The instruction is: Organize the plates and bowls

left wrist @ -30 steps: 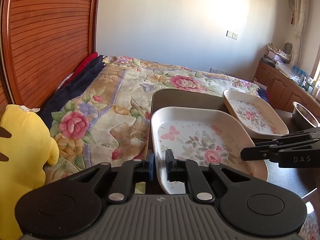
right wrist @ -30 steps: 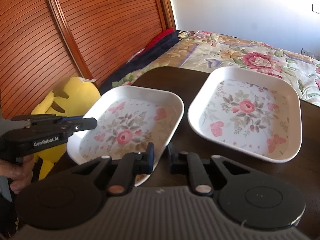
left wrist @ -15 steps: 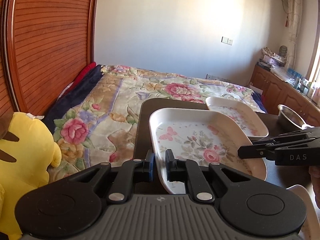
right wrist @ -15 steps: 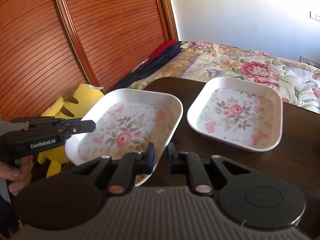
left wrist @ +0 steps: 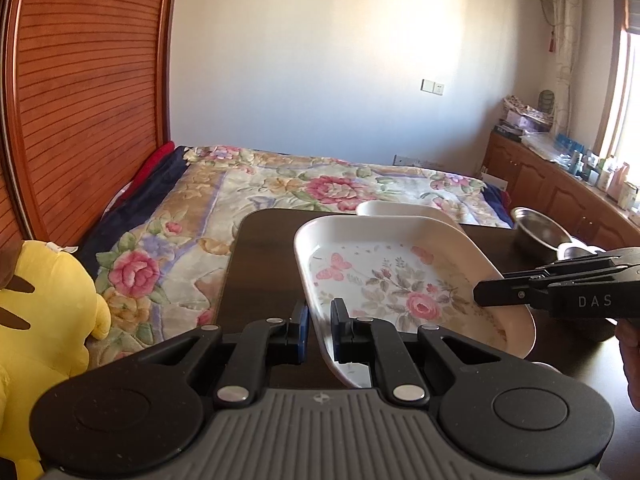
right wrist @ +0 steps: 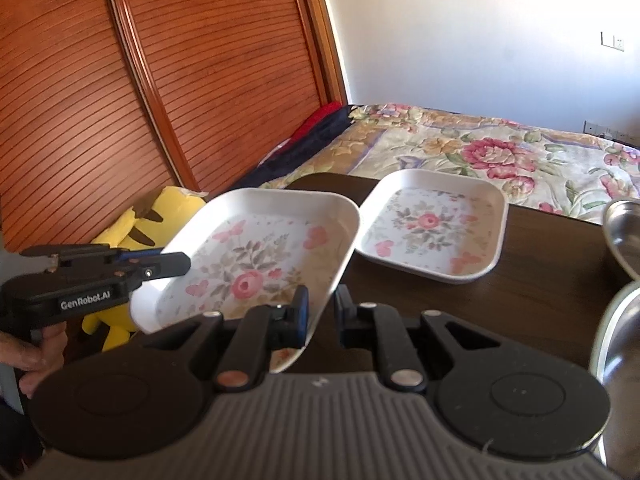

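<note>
Above the table, both grippers pinch a floral plate beside another.

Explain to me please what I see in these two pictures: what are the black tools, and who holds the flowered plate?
There is no robot here. A person holds two hand grippers, each with a camera looking along its two fingers, so each picture is one gripper's view. The left gripper and the right gripper each clamp a rim of the same flowered plate, which looks lifted and tilted above the dark table. Each view also shows the other gripper from the side. A second flowered plate lies flat on the table, with metal bowls to the right. Behind are a bed and a yellow soft toy.
</note>
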Available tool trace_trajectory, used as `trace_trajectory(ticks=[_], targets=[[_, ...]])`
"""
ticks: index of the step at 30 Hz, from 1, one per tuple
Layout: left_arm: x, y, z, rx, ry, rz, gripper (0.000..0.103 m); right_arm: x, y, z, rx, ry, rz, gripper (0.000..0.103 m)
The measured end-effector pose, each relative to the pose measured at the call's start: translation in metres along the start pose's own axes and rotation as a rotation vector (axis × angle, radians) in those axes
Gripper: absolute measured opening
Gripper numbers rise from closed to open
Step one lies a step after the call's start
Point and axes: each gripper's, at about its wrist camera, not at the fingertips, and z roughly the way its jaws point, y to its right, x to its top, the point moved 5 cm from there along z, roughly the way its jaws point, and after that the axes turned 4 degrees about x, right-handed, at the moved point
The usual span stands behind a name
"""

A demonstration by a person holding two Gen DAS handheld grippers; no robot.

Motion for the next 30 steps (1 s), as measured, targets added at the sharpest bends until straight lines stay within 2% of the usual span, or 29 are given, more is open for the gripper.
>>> trace_trajectory(ticks=[14,30], targets=[[-0.020,0.054,-0.037,-0.051,0.021,0.026,0.013,-0.029,0.016,-0.061,-0.029,0.068,0.027,0.015],[-0.050,0.089,-0.064,-0.081,0.011,0.053,0.013,-0.068,0.024,-0.096,-0.039,0.100,0.070,0.015]])
